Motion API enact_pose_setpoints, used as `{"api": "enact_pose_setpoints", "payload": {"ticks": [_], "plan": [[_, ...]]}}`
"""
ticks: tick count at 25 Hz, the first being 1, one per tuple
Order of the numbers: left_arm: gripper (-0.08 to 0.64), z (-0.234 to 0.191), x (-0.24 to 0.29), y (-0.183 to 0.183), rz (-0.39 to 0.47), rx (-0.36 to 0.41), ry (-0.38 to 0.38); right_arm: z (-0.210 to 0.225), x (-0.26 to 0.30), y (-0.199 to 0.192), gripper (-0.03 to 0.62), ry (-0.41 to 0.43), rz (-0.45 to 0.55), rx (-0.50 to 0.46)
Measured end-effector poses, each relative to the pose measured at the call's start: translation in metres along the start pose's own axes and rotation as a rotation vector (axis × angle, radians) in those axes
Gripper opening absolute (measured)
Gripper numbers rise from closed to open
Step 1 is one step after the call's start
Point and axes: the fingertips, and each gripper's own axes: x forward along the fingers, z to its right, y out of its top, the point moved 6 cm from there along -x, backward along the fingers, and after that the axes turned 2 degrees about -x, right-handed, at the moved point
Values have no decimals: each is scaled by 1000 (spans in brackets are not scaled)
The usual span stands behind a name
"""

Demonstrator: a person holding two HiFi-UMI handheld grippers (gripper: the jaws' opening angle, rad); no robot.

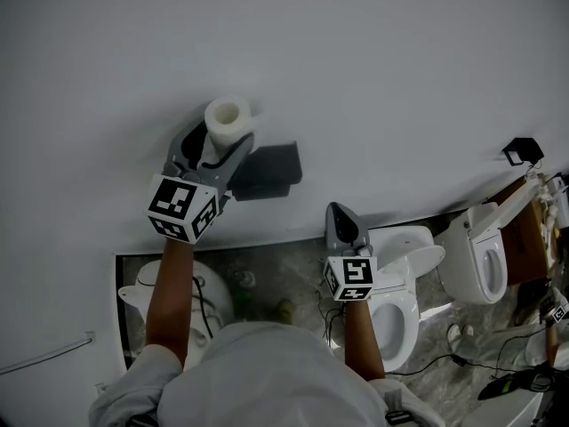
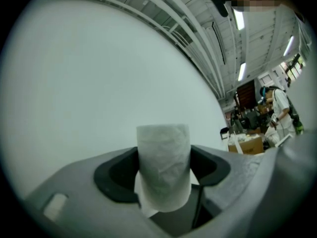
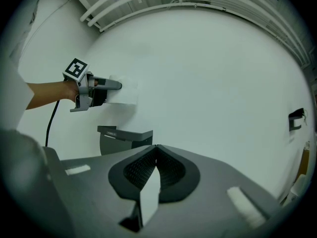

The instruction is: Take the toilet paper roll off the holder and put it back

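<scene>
A white toilet paper roll [image 1: 228, 118] is off the holder, and my left gripper [image 1: 218, 139] is shut on it, close to the white wall. In the left gripper view the roll [image 2: 163, 152] stands upright between the two dark pads, a loose sheet hanging under it. The dark grey holder [image 1: 268, 171] is fixed to the wall just right of and below the roll, with nothing on it. My right gripper [image 1: 343, 224] is shut and empty, lower and further right. From the right gripper view, the holder [image 3: 124, 138] sits under my left gripper [image 3: 115, 86].
Below the wall stand white toilets [image 1: 404, 296], [image 1: 480, 258] and another at the left [image 1: 142, 294] on a marbled floor with cables. A small black bracket [image 1: 523, 150] is on the wall at the right. A person [image 2: 277, 108] and a cardboard box [image 2: 247, 143] are far behind.
</scene>
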Motion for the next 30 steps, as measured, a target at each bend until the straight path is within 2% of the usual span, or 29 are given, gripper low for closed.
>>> {"api": "enact_pose_setpoints", "payload": {"ticks": [4, 8, 12, 30], "plan": [[311, -2, -1, 14, 17, 8, 2, 0, -1, 0, 2, 10, 10, 6], [311, -3, -2, 26, 23, 52, 20, 1, -3, 0, 2, -1, 9, 7], [311, -7, -6, 29, 26, 11, 31, -1, -6, -1, 2, 5, 0, 6], [310, -4, -12, 41, 52, 19, 25, -1, -13, 6, 2, 4, 7, 2]]}}
